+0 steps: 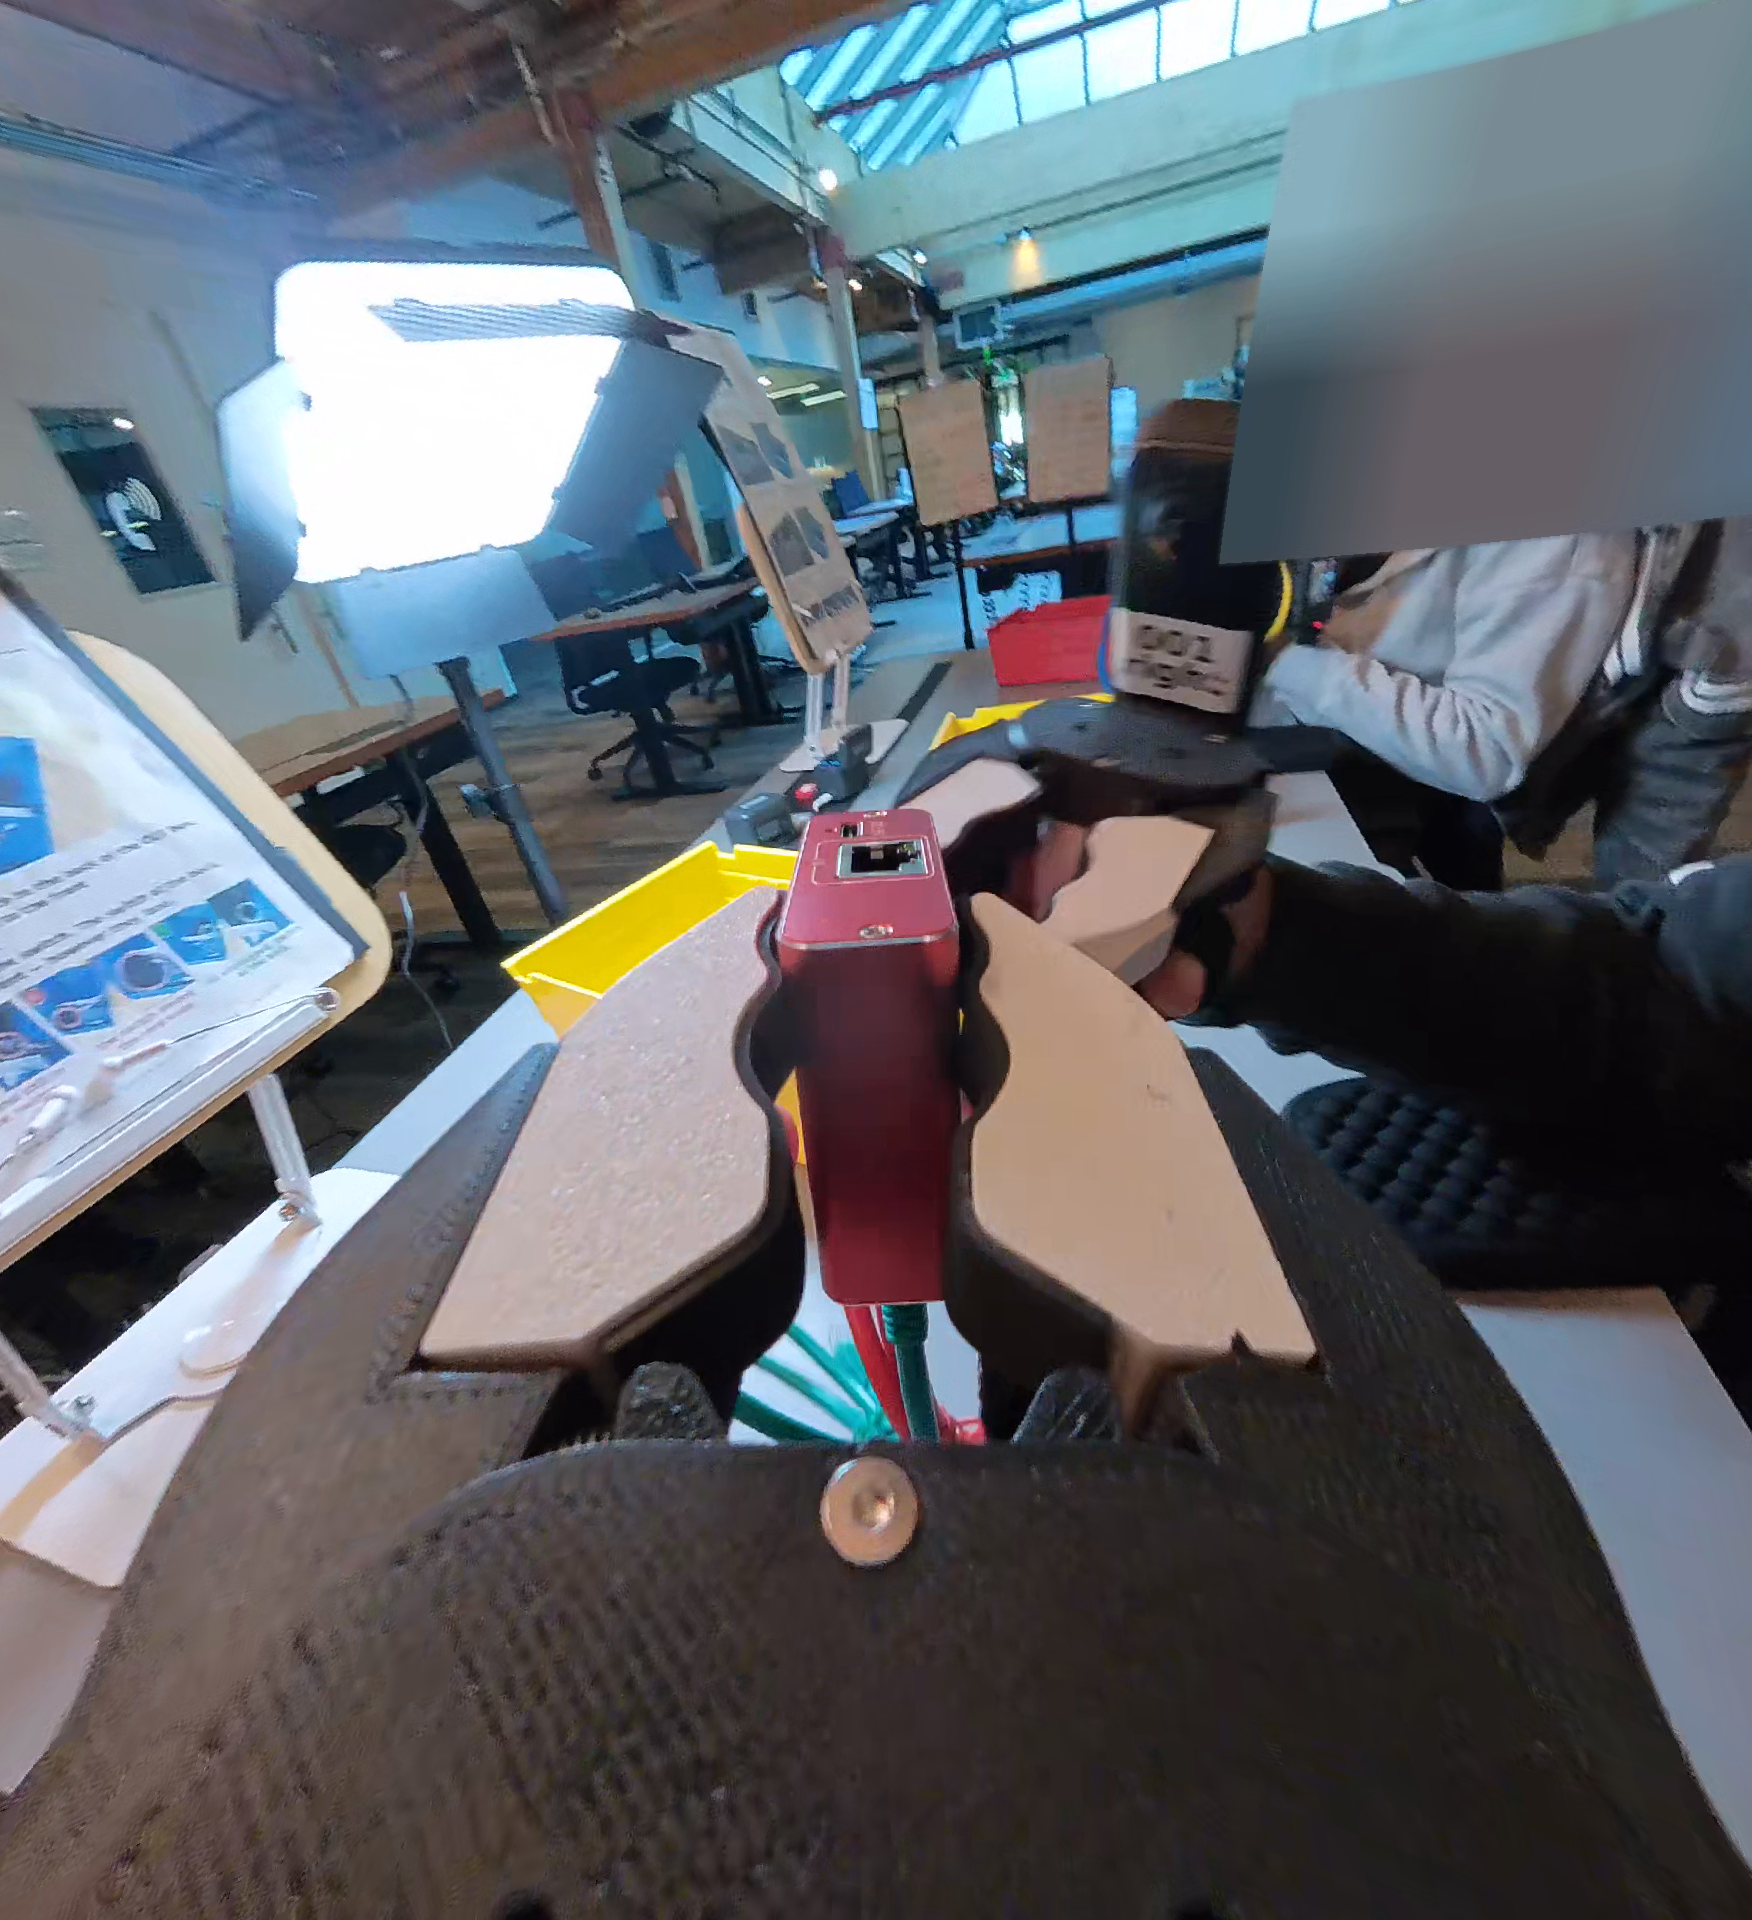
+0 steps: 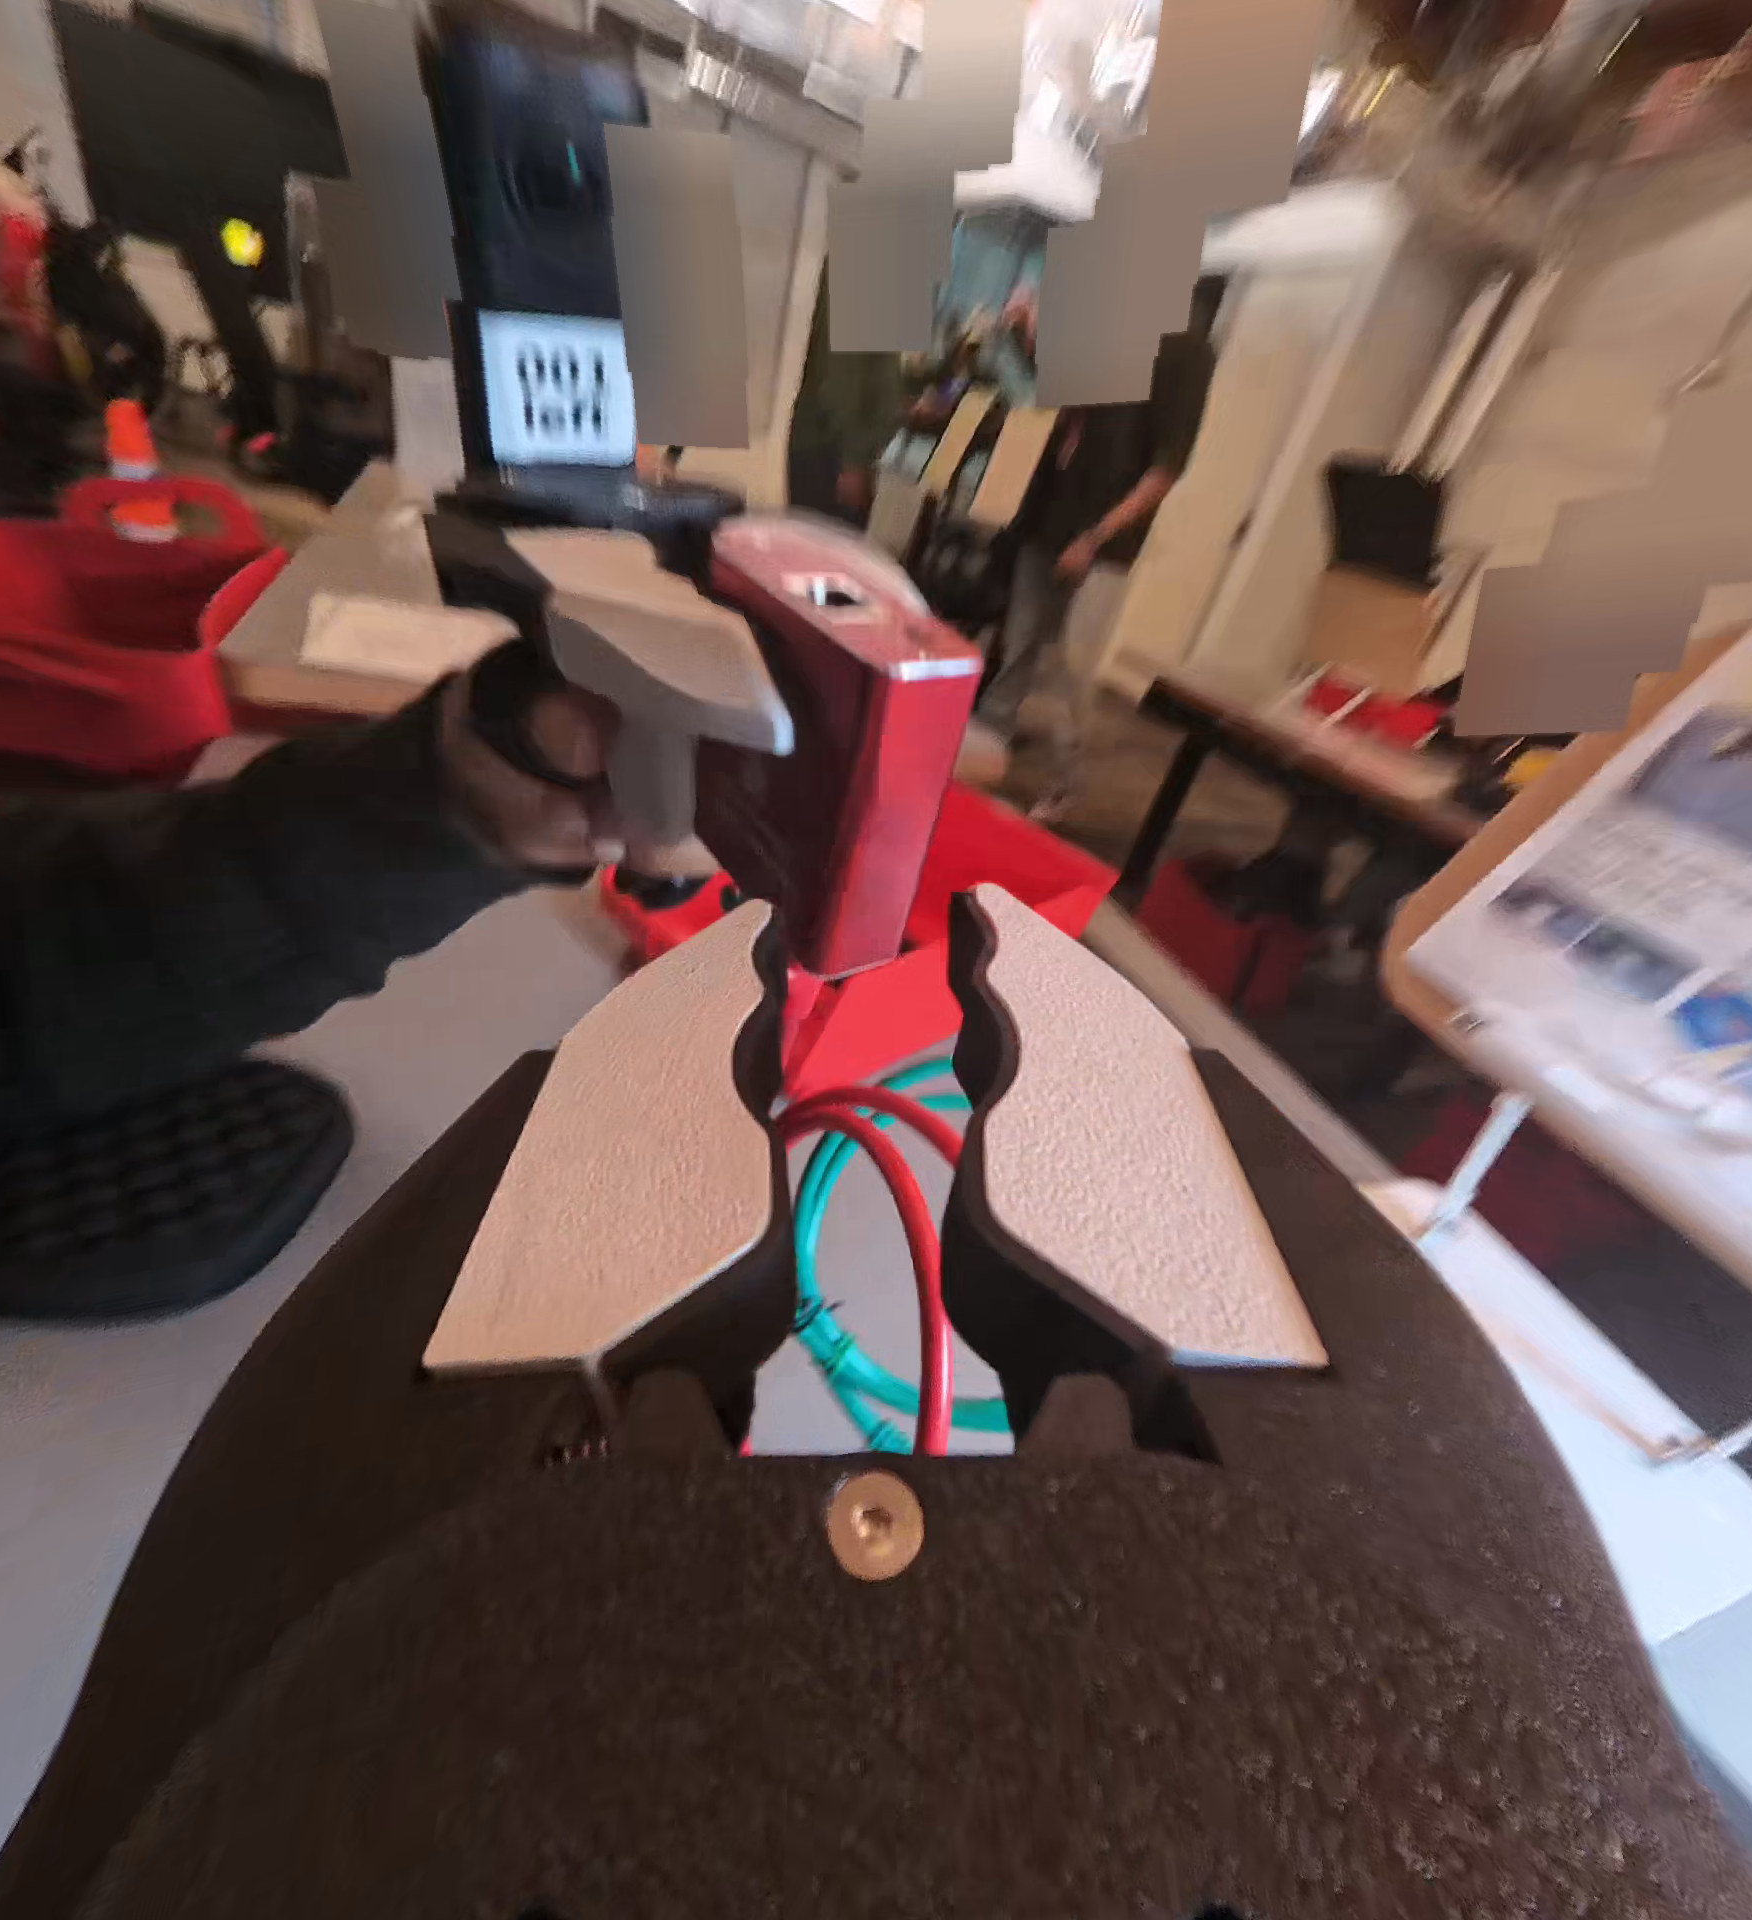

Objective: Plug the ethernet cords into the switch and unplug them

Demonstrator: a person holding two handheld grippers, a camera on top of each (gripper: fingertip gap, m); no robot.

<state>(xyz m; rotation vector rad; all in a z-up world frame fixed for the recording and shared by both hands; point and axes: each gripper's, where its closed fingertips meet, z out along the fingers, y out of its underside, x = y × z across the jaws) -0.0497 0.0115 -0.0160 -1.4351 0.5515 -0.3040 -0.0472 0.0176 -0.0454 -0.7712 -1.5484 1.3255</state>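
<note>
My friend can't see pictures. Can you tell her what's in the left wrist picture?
The left gripper squeezes a red metal switch upright between its two tan fingers. Red and green cords hang below it, and the right gripper hovers just behind, above a yellow bin.

the switch (image 1: 872, 1049) stands upright between the fingers of the left gripper (image 1: 872, 935), its top end past their tips. two ethernet cords (image 1: 898, 1371) hang below the switch, near the palm. a bin (image 1: 643, 935) lies ahead and left on the table (image 1: 1630, 1455). a document stand (image 1: 113, 935) sits far left. the right gripper (image 1: 1080, 862) is ahead and right, just beside the switch, with a mat (image 1: 1423, 1174) below it.
</note>
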